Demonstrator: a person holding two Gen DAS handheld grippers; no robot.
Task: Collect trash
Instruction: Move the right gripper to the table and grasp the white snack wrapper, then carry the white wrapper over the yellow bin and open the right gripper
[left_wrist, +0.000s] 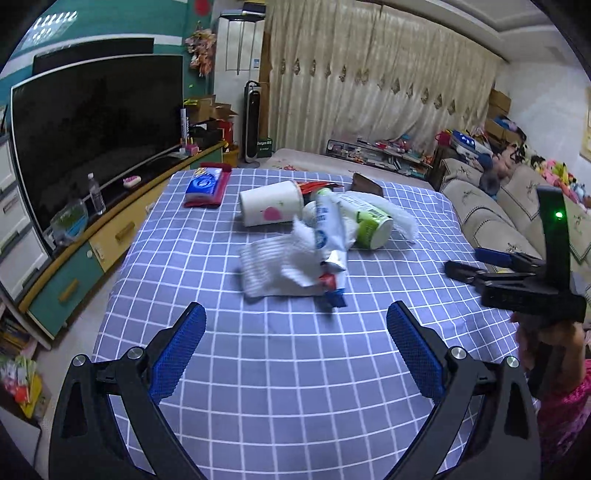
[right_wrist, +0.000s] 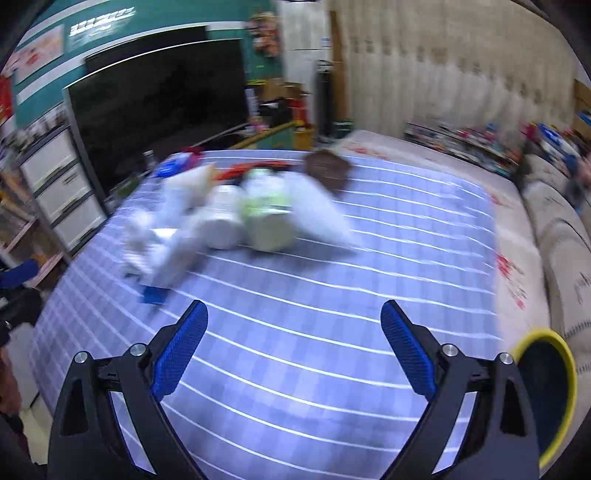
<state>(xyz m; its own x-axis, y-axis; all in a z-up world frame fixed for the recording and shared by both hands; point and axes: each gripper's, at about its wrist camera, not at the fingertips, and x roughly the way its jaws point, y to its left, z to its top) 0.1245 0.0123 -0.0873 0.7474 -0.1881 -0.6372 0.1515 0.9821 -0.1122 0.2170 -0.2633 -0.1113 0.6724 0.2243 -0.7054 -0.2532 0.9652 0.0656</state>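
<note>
A heap of trash lies mid-table on the blue checked cloth (left_wrist: 258, 369): a white paper cup (left_wrist: 269, 206) on its side, a green-and-white cup (left_wrist: 373, 225), crumpled white tissue (left_wrist: 269, 273), a toothpaste-like tube (left_wrist: 328, 229) and a brown wrapper (left_wrist: 365, 182). My left gripper (left_wrist: 295, 347) is open and empty, short of the tissue. My right gripper (right_wrist: 293, 343) is open and empty above the cloth, short of the heap; it also shows in the left wrist view (left_wrist: 469, 267). The right wrist view is motion-blurred; the green cup (right_wrist: 267, 229) shows there.
A blue tissue pack (left_wrist: 205, 184) on a red item lies at the table's far left. A TV (left_wrist: 96, 125) on a cabinet stands left, a sofa (left_wrist: 491, 218) right. A yellow-rimmed dark container (right_wrist: 546, 391) sits at the lower right of the right wrist view.
</note>
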